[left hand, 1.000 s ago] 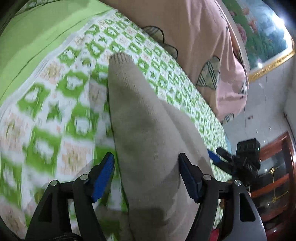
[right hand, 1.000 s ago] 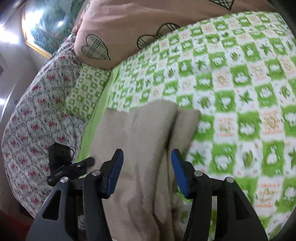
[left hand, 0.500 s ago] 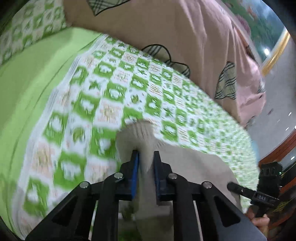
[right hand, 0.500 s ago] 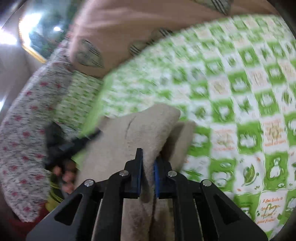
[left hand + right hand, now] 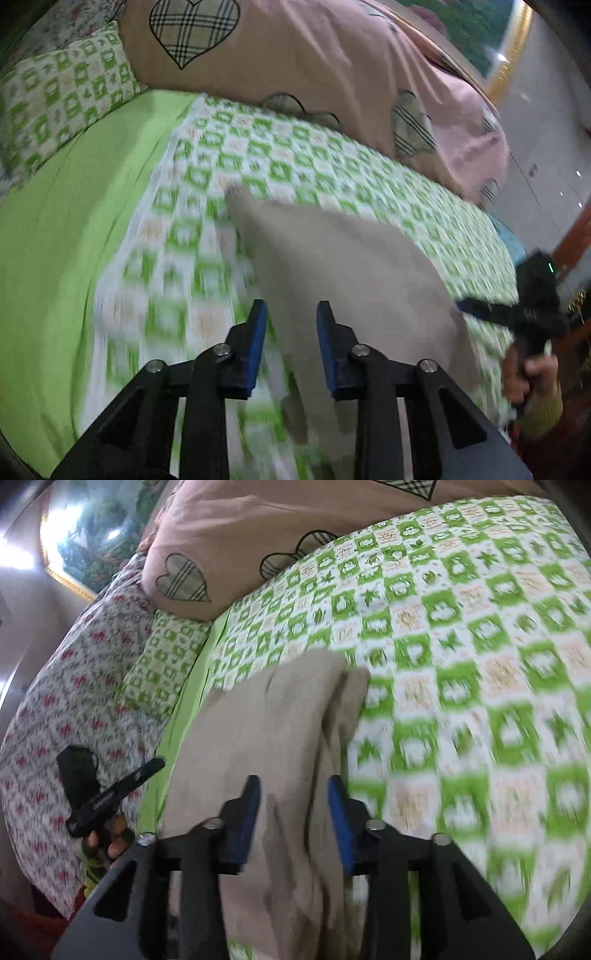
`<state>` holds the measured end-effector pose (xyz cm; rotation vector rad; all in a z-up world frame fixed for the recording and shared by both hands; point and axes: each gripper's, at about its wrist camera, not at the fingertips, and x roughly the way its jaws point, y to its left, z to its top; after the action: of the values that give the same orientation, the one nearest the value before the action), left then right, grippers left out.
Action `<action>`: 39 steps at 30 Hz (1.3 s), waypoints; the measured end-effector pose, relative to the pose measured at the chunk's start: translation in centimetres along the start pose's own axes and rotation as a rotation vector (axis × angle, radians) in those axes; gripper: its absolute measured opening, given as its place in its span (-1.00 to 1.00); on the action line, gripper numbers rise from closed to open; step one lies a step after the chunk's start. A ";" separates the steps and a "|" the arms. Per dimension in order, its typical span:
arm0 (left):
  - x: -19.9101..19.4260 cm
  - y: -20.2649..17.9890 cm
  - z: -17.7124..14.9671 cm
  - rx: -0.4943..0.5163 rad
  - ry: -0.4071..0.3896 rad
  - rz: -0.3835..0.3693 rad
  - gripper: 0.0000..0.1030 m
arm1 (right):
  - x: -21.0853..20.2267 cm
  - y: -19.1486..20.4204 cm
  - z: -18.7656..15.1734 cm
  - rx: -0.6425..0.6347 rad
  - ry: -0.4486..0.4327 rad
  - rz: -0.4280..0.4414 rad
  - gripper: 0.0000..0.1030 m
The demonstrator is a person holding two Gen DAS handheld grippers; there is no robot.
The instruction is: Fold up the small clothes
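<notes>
Two grippers are in view, each with its jaws parted to a moderate gap and gripping nothing. From the left wrist view, the left gripper (image 5: 290,341) sits low over the near end of the beige knit garment (image 5: 343,266), its blue-padded fingers (image 5: 255,345) straddling the garment's left edge. From the right wrist view, the right gripper (image 5: 293,821) stands over the same beige knit garment (image 5: 266,734), with cloth visible in the gap between the blue pads; contact between pads and cloth cannot be determined because of motion blur.

The garment lies on the green-and-white checked bedsheet (image 5: 461,657). In the right wrist view it shows layered folds, with a narrower strip running along its right side. In the left wrist view it tapers to a rounded far corner pointing toward the head of the bed.

Beside the checked area runs a plain lime-green sheet section (image 5: 48,236). A hand (image 5: 528,373) grasps the handle of the opposite gripper at the right edge of the left wrist view.

Farther off, a checked pillow (image 5: 62,103) sits at the upper left. Behind it lies a pink quilt (image 5: 314,62) with plaid heart patches. A floral blanket (image 5: 74,686) lies at the left of the right wrist view. A gold-framed picture (image 5: 96,535) hangs on the wall beyond.
</notes>
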<state>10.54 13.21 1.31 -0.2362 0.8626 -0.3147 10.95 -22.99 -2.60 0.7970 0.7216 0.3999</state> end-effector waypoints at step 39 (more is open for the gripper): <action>-3.3 -7.7 -13.0 -0.062 -0.151 0.389 -0.10 | -5.2 3.5 -5.2 -0.065 -0.028 0.203 -0.89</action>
<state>-2.85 6.21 -2.03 -0.1429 0.7500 0.0927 3.37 -21.11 -0.19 0.8154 0.6011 0.5911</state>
